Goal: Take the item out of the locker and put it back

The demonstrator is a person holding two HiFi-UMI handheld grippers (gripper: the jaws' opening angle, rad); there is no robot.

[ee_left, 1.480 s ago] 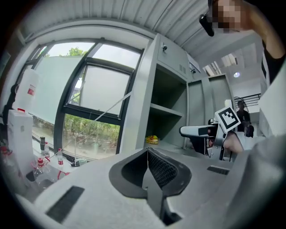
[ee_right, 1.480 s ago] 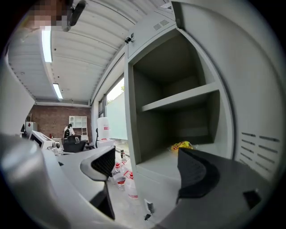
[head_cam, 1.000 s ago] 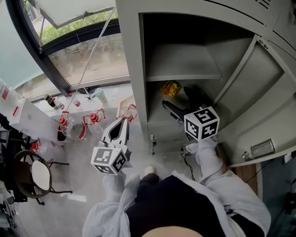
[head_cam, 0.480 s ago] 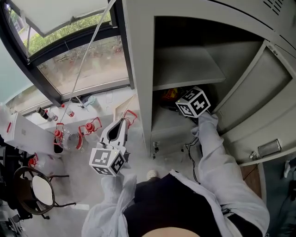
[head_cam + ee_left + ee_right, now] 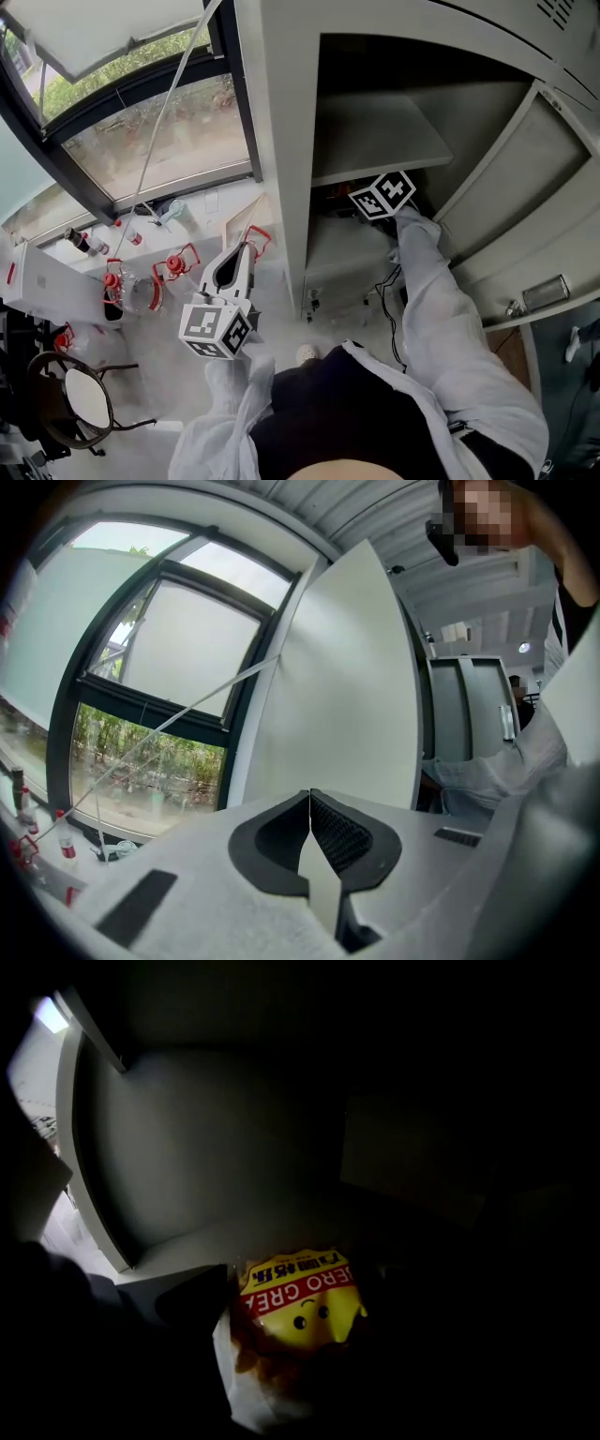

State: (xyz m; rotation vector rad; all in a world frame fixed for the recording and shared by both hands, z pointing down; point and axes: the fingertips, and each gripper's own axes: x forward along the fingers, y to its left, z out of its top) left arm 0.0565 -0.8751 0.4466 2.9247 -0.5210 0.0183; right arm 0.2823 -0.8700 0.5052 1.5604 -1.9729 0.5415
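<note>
A yellow and red snack bag (image 5: 300,1312) lies on the floor of the grey locker's (image 5: 281,141) lower compartment, under the shelf (image 5: 375,131). My right gripper (image 5: 292,1335) reaches into that dark compartment and points down at the bag. Its jaws have just been opening, and the bag lies between them with no pad seen pressing on it. In the head view only its marker cube (image 5: 382,194) shows, hiding the bag. My left gripper (image 5: 244,248) hangs outside, left of the locker, shut and empty (image 5: 309,803).
The locker door (image 5: 525,216) stands open at the right. Several red-capped bottles (image 5: 141,281), a white box (image 5: 42,281) and a round stool (image 5: 80,398) sit at the left below the window (image 5: 150,122). A cable (image 5: 384,328) lies at the locker's foot.
My right gripper has moved from in front of the locker into the lower compartment, and its cube now covers the bag in the head view. The left gripper has shifted only slightly.
</note>
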